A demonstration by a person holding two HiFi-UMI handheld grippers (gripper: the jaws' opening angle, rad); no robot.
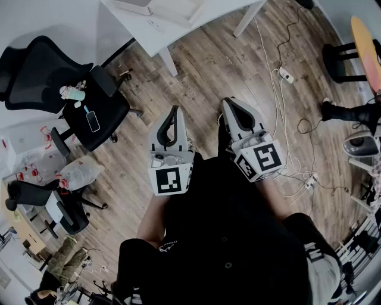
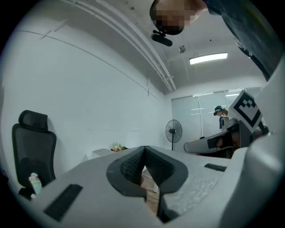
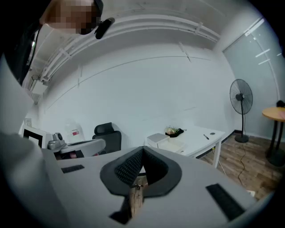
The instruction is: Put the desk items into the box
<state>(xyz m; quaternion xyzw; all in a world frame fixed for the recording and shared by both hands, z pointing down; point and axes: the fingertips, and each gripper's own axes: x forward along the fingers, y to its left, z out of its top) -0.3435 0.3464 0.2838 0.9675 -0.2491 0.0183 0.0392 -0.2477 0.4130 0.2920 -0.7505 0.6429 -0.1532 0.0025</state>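
Observation:
My left gripper [image 1: 173, 111] and right gripper [image 1: 230, 102] are held side by side close to the person's body, above the wooden floor. Both are shut with nothing between the jaws, as the left gripper view [image 2: 143, 149] and the right gripper view [image 3: 142, 150] confirm. The white desk [image 1: 181, 30] lies ahead at the top edge, well beyond both grippers. On it sits a shallow open box [image 1: 159, 7]. In the right gripper view the desk [image 3: 198, 137] carries a white box [image 3: 156, 139], a dark bundle of items [image 3: 174, 131] and a pen [image 3: 206, 136].
A black office chair [image 1: 74, 98] with a phone [image 1: 93, 121] and a cup stands left. Plastic bags [image 1: 80, 171] and a second chair lie below it. Cables and a power strip [image 1: 286, 75] run across the floor on the right. A standing fan [image 3: 241, 99] is beyond the desk.

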